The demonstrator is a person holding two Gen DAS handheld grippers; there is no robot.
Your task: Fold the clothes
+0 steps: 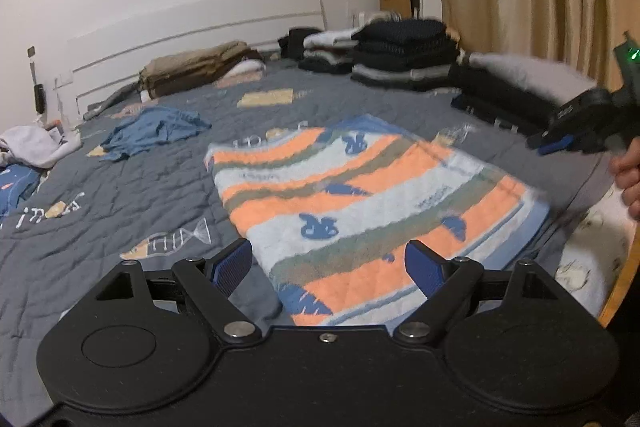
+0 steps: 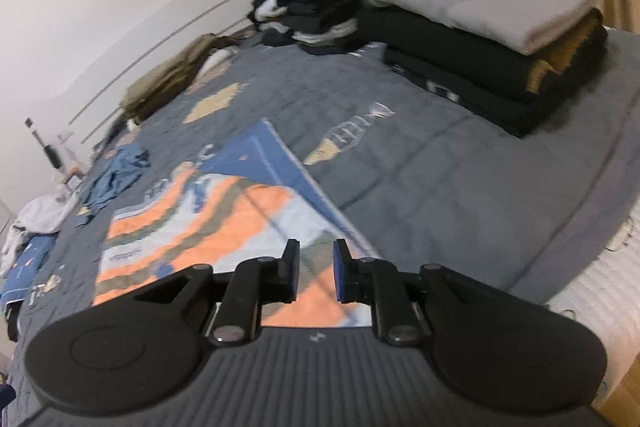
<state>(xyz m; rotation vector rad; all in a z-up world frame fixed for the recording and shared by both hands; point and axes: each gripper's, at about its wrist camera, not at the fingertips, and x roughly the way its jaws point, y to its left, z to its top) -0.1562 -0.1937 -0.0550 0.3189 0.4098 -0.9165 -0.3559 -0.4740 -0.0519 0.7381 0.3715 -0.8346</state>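
Grey quilted bedspread (image 1: 120, 195) serves as your folding surface, with finished stacks (image 2: 492, 59) parked along its far side so the middle stays free. Your striped towel (image 1: 360, 203) lies flat there, folded into a rectangle, near the bed's front edge within reach of both hands. Your left gripper (image 1: 328, 267) hangs above its near end with jaws spread wide, holding nothing. Your right gripper (image 2: 316, 275) shows a narrow gap between its pads, also empty, over the towel's right edge. Likely next: the crumpled blue garment (image 1: 156, 131) waiting unfolded at left.
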